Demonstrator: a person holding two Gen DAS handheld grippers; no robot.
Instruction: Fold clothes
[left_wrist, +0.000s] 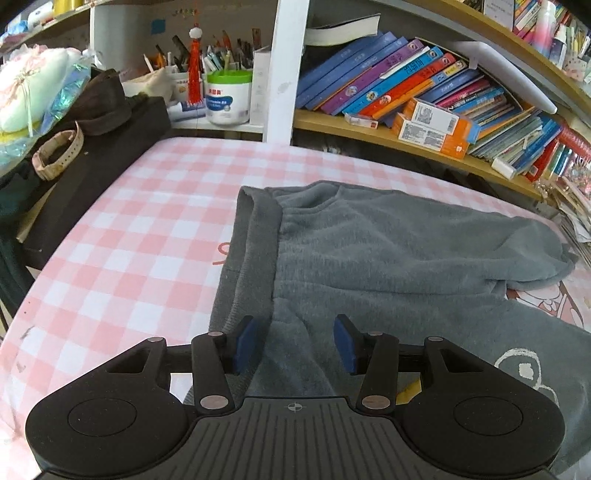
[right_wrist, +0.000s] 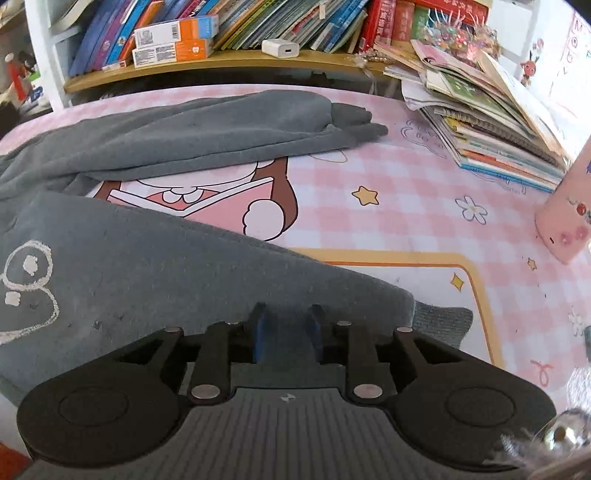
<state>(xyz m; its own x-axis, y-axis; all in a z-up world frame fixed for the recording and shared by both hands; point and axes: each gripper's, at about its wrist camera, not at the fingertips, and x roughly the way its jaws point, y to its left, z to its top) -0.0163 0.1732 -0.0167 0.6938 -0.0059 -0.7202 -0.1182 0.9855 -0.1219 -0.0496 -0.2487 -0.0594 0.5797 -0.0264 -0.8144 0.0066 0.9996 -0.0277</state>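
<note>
- No word or number can be made out with certainty.
- Printing is seen on the spines of the books (left_wrist: 399, 74), too small and blurred to be read.
- A barcode label is carried by the orange box (left_wrist: 439, 118); its print is illegible.
- Blue lettering on the green-lidded can (left_wrist: 228, 96) cannot be deciphered.

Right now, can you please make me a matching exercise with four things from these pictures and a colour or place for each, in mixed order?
Things:
1. trousers
2. tassel
3. tin lid
4. charger

Descriptions:
A. green
B. grey, spread on the checked cloth
C. white, lying on the wooden shelf before the books
D. red, hanging

Pairs: 1-B, 2-D, 3-A, 4-C
</note>
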